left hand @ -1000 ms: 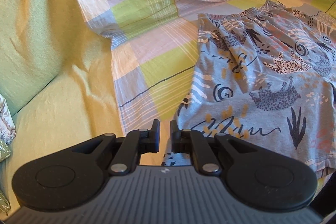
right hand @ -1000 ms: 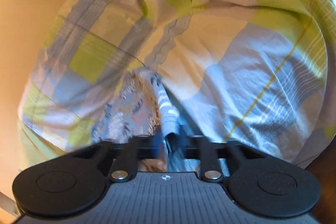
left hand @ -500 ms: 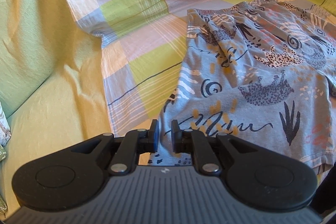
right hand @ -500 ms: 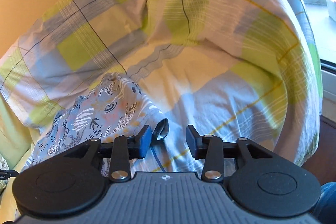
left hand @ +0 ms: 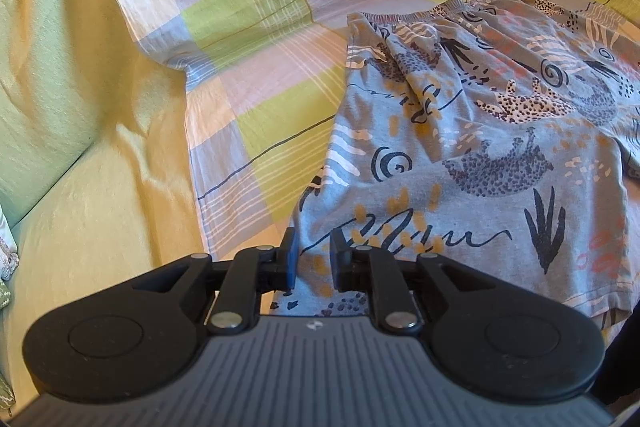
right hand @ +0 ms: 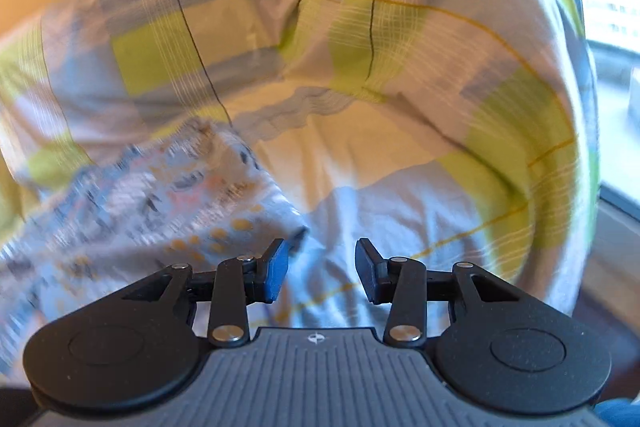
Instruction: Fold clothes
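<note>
Here the patterned shorts (left hand: 472,163) lie spread flat on a checked sheet (left hand: 256,39) that covers a green sofa (left hand: 80,155); the stretchy waistband is at the far end; the left tongs (left hand: 312,263) sit low over the near hem with a small gap between the tips, and cloth shows in that gap, but nothing is pinched; the right tongs (right hand: 320,271) are spread wide and empty, just beside the blurry edge of the shorts (right hand: 152,203).

Your right gripper (right hand: 318,269), clamped on the shorts (right hand: 132,203) a second ago, now gapes wide, the released corner lying lower left. Your left gripper (left hand: 312,259) parts slightly.
</note>
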Demonstrator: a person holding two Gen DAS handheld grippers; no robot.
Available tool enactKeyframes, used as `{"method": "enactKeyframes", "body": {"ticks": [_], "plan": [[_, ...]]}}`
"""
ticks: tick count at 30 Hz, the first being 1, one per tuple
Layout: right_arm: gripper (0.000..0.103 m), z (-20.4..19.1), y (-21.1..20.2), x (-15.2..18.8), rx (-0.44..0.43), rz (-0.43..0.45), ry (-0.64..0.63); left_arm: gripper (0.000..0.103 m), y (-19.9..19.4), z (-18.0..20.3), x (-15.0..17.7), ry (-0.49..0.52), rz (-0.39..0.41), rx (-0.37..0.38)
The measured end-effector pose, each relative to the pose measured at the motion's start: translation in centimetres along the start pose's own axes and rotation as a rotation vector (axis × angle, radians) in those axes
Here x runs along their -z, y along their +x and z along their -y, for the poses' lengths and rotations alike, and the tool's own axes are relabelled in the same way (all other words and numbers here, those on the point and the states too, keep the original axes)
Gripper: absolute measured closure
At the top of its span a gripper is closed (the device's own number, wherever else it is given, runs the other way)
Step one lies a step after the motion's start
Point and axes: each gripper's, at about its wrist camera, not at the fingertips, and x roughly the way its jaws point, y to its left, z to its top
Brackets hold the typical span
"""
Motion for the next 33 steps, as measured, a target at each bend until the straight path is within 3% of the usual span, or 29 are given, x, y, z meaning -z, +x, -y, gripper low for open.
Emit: {"method": "enactKeyframes", "body": {"ticks": [5,10,11,13,14,17,19,21,24,27,30,33], "plan": [[0.061,-0.2,0.5,-0.6,-0.034,0.025,-0.014,0.088,0.1,0.5,-0.2,0.003,0.003,0.007],[0.063,-1.8,2.5,-1.0,-0.029,-0.003,-0.118,0.087,0.2,0.8,-0.2,0.007,0.003,0.010],[0.070,-2.0,2.8,-1.0,-0.026,-0.013,-0.144,0.087,0.2,0.9,-0.3,0.008,0.003,0.011],[0.099,-2.8,3.0,-1.2,-0.013,-0.029,-0.247,0.087,0.2,0.8,-0.3,0.008,0.006,0.008],[0.101,-3.6,2.8,-1.2,0.020,-0.026,-0.353,0.087,0.2,0.8,-0.3,0.008,0.007,0.006],[0.102,-6.1,2.2,-0.1,0.272,0.070,-0.768,0.087,0.2,0.5,-0.3,0.008,0.011,0.000],[0.102,-5.8,2.2,0.0,0.348,0.078,-0.800,0.087,0.4,0.3,-0.3,0.004,0.011,0.002],[0.102,-5.4,2.9,0.8,0.390,0.014,-0.841,0.087,0.6,0.3,-0.2,0.004,0.011,0.004],[0.103,-4.1,2.7,1.6,0.366,-0.048,-0.760,0.086,0.6,0.4,-0.1,0.000,0.014,0.012],[0.103,-3.1,1.1,0.3,0.294,-0.026,-0.551,0.084,0.6,0.4,-0.1,0.003,0.016,0.013],[0.092,-2.3,0.5,-2.4,0.156,0.020,-0.301,0.084,0.7,0.4,-0.2,0.006,0.016,0.012],[0.076,-1.2,2.7,-5.0,-0.011,-0.028,-0.093,0.082,0.7,0.4,-0.3,0.004,0.023,0.013]]}}
